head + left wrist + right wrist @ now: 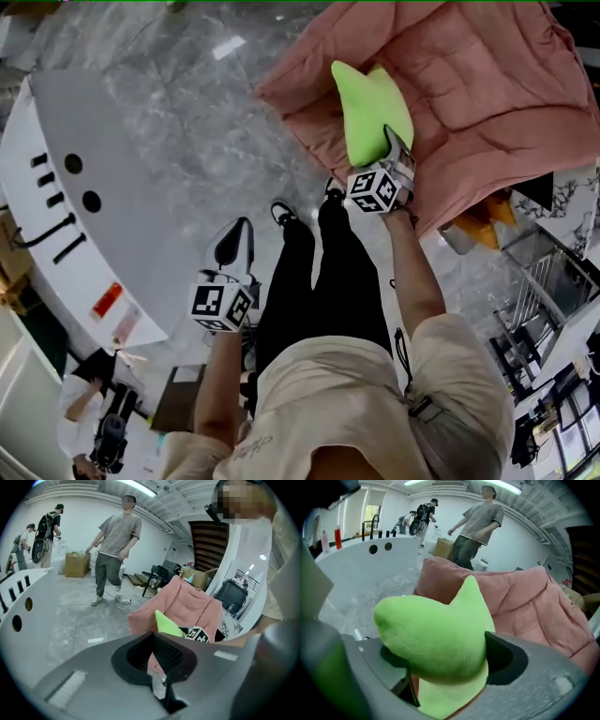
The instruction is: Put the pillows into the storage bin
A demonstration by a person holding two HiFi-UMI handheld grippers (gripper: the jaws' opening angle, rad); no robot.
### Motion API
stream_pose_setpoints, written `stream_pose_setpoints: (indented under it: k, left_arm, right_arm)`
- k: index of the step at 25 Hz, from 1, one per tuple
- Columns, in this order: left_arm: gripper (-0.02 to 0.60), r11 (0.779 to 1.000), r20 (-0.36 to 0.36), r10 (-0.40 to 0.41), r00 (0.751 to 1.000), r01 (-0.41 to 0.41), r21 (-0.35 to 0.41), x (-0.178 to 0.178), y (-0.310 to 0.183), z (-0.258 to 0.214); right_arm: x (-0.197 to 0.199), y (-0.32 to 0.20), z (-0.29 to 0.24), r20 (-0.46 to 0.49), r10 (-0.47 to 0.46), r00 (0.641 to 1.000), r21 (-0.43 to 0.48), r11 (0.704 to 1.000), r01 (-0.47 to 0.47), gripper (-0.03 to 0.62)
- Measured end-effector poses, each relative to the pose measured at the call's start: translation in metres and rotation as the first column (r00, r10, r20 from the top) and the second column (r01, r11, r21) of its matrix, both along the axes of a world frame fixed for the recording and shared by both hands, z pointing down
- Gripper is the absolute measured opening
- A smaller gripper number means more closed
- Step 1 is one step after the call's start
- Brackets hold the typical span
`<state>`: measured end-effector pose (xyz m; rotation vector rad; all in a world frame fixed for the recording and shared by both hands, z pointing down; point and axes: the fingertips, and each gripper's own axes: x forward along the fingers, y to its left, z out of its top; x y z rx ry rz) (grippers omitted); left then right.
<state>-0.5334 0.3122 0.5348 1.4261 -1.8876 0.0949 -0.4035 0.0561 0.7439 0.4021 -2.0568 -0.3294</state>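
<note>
My right gripper (446,660) has its fingers clamped on the lower end of the green pillow (370,112). The pillow stands up out of the grip, over the near edge of the pink quilted cushion (487,103). My left gripper (152,656) hangs lower, over the grey floor (187,112), with its fingers pressed together on nothing.

My main worry is the grip itself. The pillow is soft and bulges out around the fingers, so I judge that I am holding squashed stuffing rather than anything firm. A quick swing or a roll of the wrist could let it creep out and drop to the floor, which looks dusty.

The second risk is where to take it. I see no storage bin that I can name for sure. The large grey-white tub shape (84,187) on my left may be it, but I cannot tell. If I carry the pillow blind, its tall free end could catch a rim and fold, or land outside.

A person (115,541) is also walking on the far side of the floor, among loose cables, so a wide sweep that way is best avoided.
</note>
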Motion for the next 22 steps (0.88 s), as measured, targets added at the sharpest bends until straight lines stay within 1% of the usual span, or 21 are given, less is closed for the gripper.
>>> stream_pose_setpoints:
  k: [3,6,10,13,17,19,22]
  left_arm:
    - [0.020,1.000,0.012,0.008,1.000,-0.008,0.030,0.005,-0.016,-0.017]
    - [0.019,0.998,0.026,0.027,0.999,-0.028,0.048,0.018,-0.032,-0.038]
    - [0.020,0.994,0.055,0.070,0.996,-0.075,0.081,0.030,-0.059,-0.057]
    - [0.020,0.988,0.068,0.104,0.992,-0.111,0.106,0.035,-0.077,-0.066]
    - [0.020,0.976,0.058,0.162,0.985,-0.169,0.137,0.050,-0.087,-0.077]
    - [0.020,0.965,0.052,0.210,0.976,-0.216,0.151,0.063,-0.090,-0.082]
    - [0.020,0.941,0.050,0.290,0.956,-0.294,0.167,0.084,-0.094,-0.085]
  right_arm:
    - [0.000,-0.008,-0.026,0.023,-0.018,1.000,-0.071,0.997,0.019,0.437]
    - [0.007,-0.008,-0.047,0.025,-0.019,1.000,-0.115,0.993,0.022,0.420]
    - [0.011,-0.001,-0.075,0.042,-0.036,0.998,-0.159,0.986,0.043,0.417]
    - [0.013,0.009,-0.098,0.055,-0.063,0.997,-0.160,0.985,0.071,0.416]
    - [0.025,0.026,-0.135,0.071,-0.069,0.995,-0.145,0.986,0.078,0.406]
    - [0.036,0.032,-0.155,0.078,-0.058,0.995,-0.130,0.989,0.068,0.399]
    - [0.056,0.038,-0.187,0.089,-0.028,0.996,-0.094,0.995,0.037,0.390]
